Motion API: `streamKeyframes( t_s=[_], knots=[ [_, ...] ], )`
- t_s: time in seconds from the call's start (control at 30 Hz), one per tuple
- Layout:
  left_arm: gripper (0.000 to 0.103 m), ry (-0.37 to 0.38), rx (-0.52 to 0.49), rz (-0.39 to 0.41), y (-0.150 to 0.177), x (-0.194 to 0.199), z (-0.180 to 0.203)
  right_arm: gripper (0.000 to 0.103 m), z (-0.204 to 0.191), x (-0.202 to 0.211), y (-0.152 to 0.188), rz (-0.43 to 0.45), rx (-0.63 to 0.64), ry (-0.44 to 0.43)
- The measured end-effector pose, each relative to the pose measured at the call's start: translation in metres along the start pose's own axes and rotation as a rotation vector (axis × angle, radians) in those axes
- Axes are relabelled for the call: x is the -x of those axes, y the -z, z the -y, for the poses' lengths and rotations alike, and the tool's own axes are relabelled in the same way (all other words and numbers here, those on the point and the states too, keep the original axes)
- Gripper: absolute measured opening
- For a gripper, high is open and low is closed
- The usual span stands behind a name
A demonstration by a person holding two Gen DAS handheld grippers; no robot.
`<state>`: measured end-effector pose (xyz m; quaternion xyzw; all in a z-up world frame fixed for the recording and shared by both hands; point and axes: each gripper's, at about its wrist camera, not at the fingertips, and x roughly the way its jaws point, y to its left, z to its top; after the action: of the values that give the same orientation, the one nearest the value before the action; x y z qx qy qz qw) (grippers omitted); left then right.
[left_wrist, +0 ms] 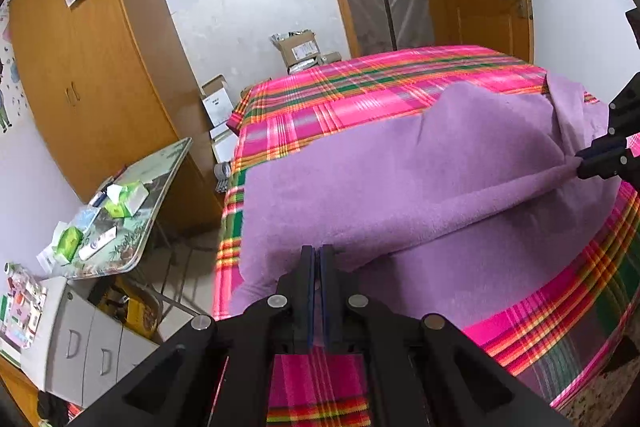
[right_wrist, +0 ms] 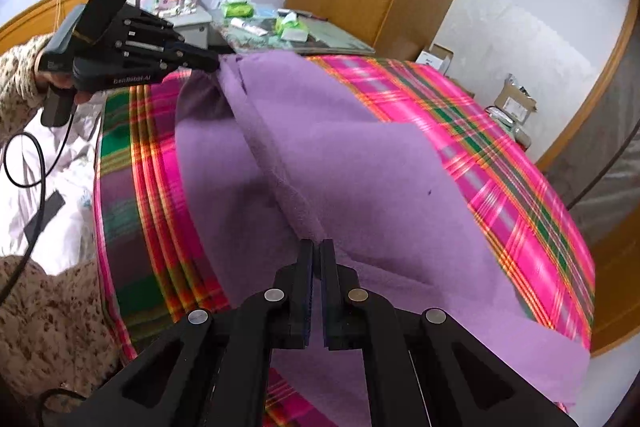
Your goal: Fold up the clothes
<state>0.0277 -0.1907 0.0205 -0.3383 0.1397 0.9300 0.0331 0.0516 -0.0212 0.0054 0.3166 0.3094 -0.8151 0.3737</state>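
A big purple cloth (left_wrist: 400, 179) lies on a bed with a bright pink checked cover (left_wrist: 360, 87). Each tool has hold of it. The left gripper (left_wrist: 318, 259) has its two fingers pressed close together, with an edge of the purple cloth pinched between them. The right gripper (right_wrist: 319, 255) is pinched tight on another part of the same edge. The edge runs in a stretched line from one gripper to the other, so the cloth there is lifted off the bed and makes a raised ridge, while the rest lies flat below. Holding two spots at once keeps the edge straight, so it can be laid over neatly and not bunch up. It looks like a fold is being made, with one layer already lying over another near the far side. How many folds are done, I cannot tell. A small table (left_wrist: 132, 195) with boxes stands beside the bed.
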Motion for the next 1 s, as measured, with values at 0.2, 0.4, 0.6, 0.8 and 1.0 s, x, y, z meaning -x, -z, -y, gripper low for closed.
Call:
streamKeyframes(
  t_s=[0.2,0.4,0.6,0.8,1.0],
  knots=[
    [0.002,0.005,-0.001,-0.023,0.011,-0.004,0.004,0.004,-0.011,-0.010,0.015,-0.034,0.019,-0.011],
    [0.002,0.025,0.008,-0.040,0.021,-0.002,0.002,0.004,-0.012,-0.010,0.019,-0.032,0.014,-0.020],
    [0.004,0.109,0.200,-0.003,0.017,0.015,-0.021,0.005,-0.013,-0.002,0.021,-0.037,-0.007,-0.104],
    [0.006,0.151,0.292,0.055,0.003,0.027,-0.034,0.005,0.004,0.010,0.013,0.019,-0.093,-0.110],
    [0.015,0.188,0.282,0.032,-0.015,-0.001,-0.024,0.017,0.008,-0.011,-0.012,0.053,-0.168,-0.119]
  ],
)
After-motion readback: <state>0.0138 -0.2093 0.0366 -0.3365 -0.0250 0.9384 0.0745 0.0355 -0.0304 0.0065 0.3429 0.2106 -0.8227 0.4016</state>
